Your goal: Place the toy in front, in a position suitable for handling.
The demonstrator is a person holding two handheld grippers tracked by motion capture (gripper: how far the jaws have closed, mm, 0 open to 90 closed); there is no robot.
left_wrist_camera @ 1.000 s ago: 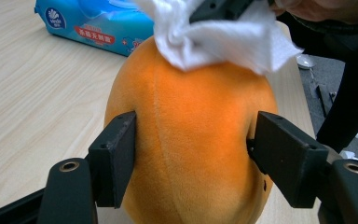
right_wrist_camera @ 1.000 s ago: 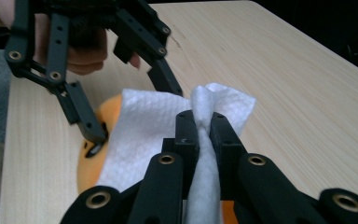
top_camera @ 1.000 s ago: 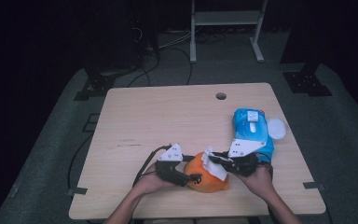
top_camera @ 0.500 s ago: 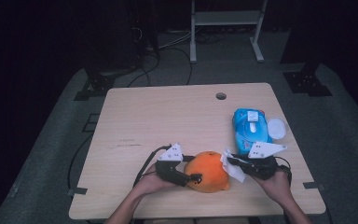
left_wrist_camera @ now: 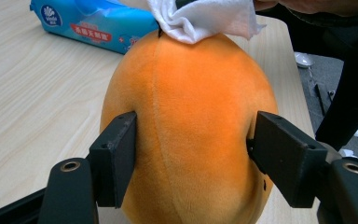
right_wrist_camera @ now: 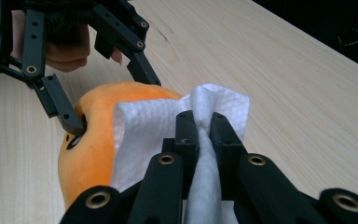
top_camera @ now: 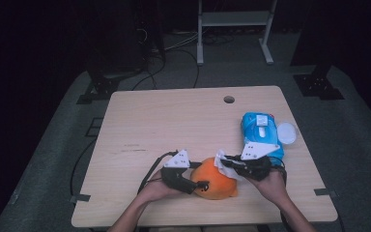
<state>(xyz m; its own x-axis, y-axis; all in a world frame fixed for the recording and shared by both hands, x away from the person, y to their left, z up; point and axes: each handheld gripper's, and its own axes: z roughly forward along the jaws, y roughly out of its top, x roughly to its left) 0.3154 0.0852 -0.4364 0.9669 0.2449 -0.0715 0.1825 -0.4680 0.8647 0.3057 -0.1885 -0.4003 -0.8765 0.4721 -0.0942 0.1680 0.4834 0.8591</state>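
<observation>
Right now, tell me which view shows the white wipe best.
The right gripper view: the white wipe sits close up, pinched between the right gripper fingers and draped against the orange plush fruit. The left gripper view shows it bunched on the fruit's far end; the high view shows a small white patch.

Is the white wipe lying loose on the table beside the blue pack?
No: the right gripper pinches the white wipe between its jaws against the orange plush fruit.
</observation>
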